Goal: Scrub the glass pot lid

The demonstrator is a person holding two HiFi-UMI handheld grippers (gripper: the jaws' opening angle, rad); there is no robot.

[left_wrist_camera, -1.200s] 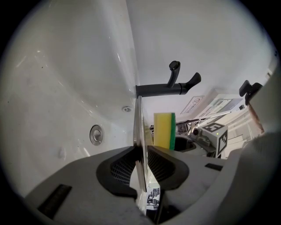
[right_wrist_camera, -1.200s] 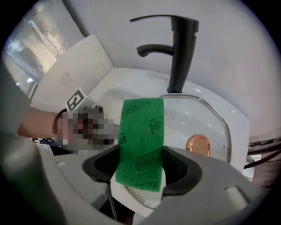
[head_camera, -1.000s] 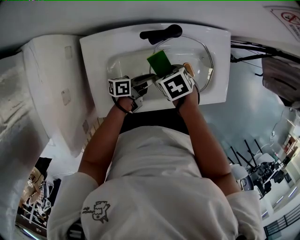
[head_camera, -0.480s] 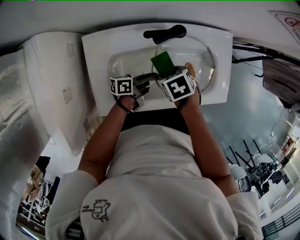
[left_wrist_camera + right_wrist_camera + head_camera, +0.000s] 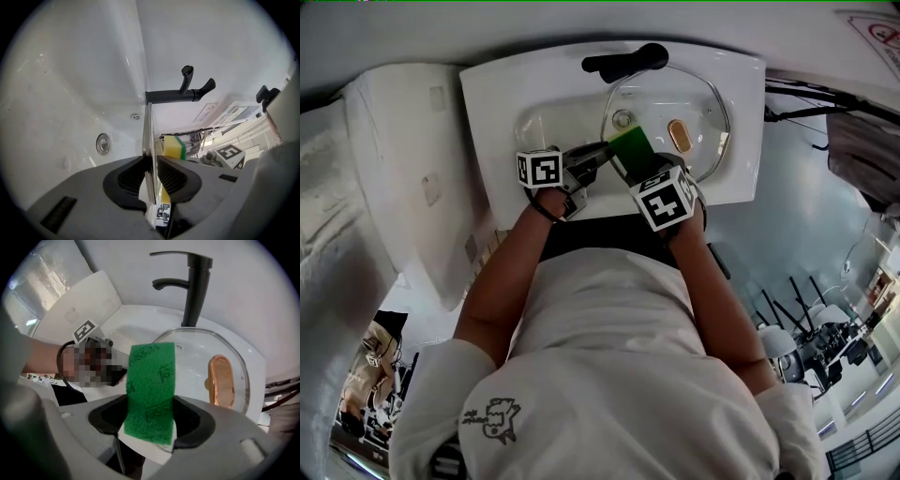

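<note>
The round glass pot lid (image 5: 698, 105) stands tilted in the white sink (image 5: 487, 112), its copper handle (image 5: 679, 135) facing up. My left gripper (image 5: 600, 156) is shut on the lid's left rim. In the left gripper view the rim (image 5: 148, 140) runs edge-on between the pads (image 5: 136, 177). My right gripper (image 5: 636, 161) is shut on a green and yellow sponge (image 5: 632, 146), which lies against the lid's near part. The right gripper view shows the sponge (image 5: 151, 390) clamped between the jaws of that gripper (image 5: 150, 404), with the lid (image 5: 197, 352) and the handle (image 5: 219, 380) behind it.
A black faucet (image 5: 626, 62) rises at the back of the sink, just above the lid. The drain (image 5: 102, 143) lies in the basin floor. A white folded cover (image 5: 403, 178) lies on the counter to the left. The person's body fills the near side.
My right gripper has drawn the sponge across the lid toward the near rim, uncovering the copper handle. The left gripper keeps its hold on the rim in the same place.
</note>
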